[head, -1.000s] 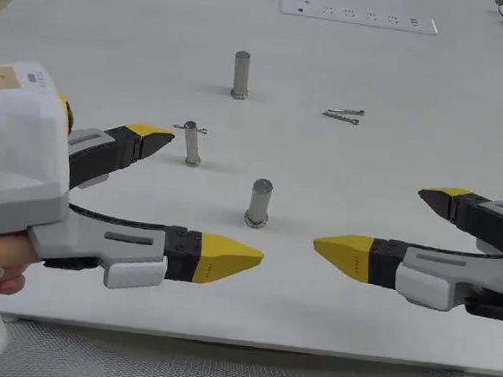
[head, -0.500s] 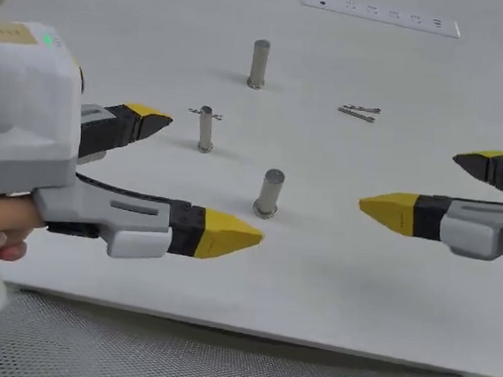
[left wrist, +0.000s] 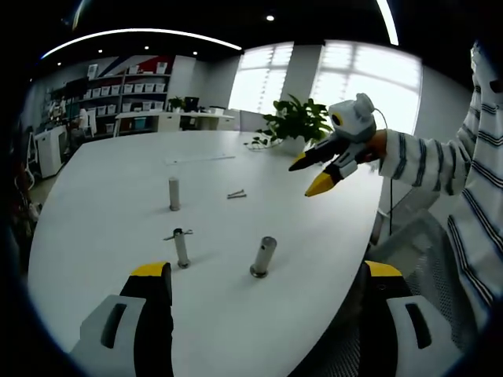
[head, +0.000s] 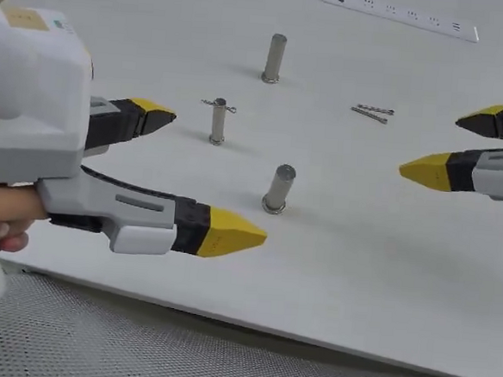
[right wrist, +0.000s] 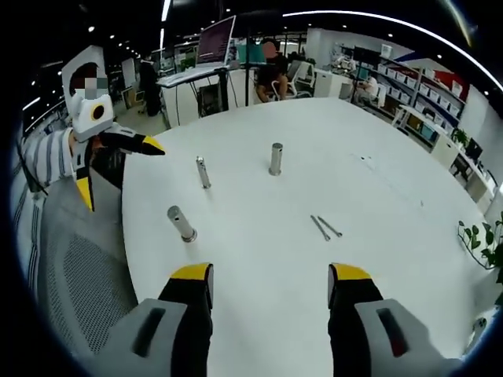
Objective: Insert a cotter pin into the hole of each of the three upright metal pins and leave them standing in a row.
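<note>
One of three done, as far as the views show. The middle pin has a cotter pin poking out both sides near its top. The far pin and the near pin look bare, though their holes are too small to make out. So two insertions left, going by the task.

Two loose cotter pins are the spares. They lie side by side, straight on the white table and not in any tray or box. They sit off to the right of the far and middle pins in the head view, well apart from all three. The only "holder" with anything in it is the middle pin's hole.

All three pins stand upright in a rough diagonal line, with the middle one a bit left of the other two. The row part may need a small tidy-up at the end, but that's just a guess.

Both tools are empty. The left gripper has its jaws spread wide and hangs near the middle and near pins, touching neither. The right gripper is also parted with nothing between the jaws. It sits just beyond the loose cotter pins and looks best placed to grab one.
</note>
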The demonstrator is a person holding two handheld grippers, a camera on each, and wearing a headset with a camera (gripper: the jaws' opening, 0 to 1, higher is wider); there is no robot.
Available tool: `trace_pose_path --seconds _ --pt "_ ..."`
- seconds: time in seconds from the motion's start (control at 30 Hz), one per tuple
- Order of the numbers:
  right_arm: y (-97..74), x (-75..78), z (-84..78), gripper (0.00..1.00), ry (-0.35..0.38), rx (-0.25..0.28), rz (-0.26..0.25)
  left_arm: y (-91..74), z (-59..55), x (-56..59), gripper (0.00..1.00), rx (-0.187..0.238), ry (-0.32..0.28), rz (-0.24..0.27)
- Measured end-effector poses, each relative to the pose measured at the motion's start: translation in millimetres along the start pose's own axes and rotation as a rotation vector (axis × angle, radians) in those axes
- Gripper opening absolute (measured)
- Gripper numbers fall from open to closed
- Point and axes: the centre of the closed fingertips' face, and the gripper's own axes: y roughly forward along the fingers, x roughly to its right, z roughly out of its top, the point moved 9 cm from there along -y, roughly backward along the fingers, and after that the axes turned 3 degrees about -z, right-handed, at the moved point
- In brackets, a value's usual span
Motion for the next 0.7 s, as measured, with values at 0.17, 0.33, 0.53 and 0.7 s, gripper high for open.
trace_pose_path --seconds 0.17,0.33,0.53,0.7 --pt "4.9 18.1 9.9 0.49 -0.108 -0.067 0.009 -2.1 -1.9 -3.8 0.99 -0.001 -0.006 -0.002" --pt "9.6 29.8 24.4 0.42 -0.198 -0.121 0.021 -3.3 -4.1 -6.0 0.99 -0.01 -0.007 0.008" --pt "25.5 48.9 33.8 0.28 -0.265 -0.148 0.048 -1.8 -6.8 -5.9 0.99 -0.01 -0.026 0.006" --pt "41.7 58.0 40.7 0.22 -0.326 -0.176 0.072 1.0 -7.6 -4.1 0.99 -0.01 -0.038 0.003"
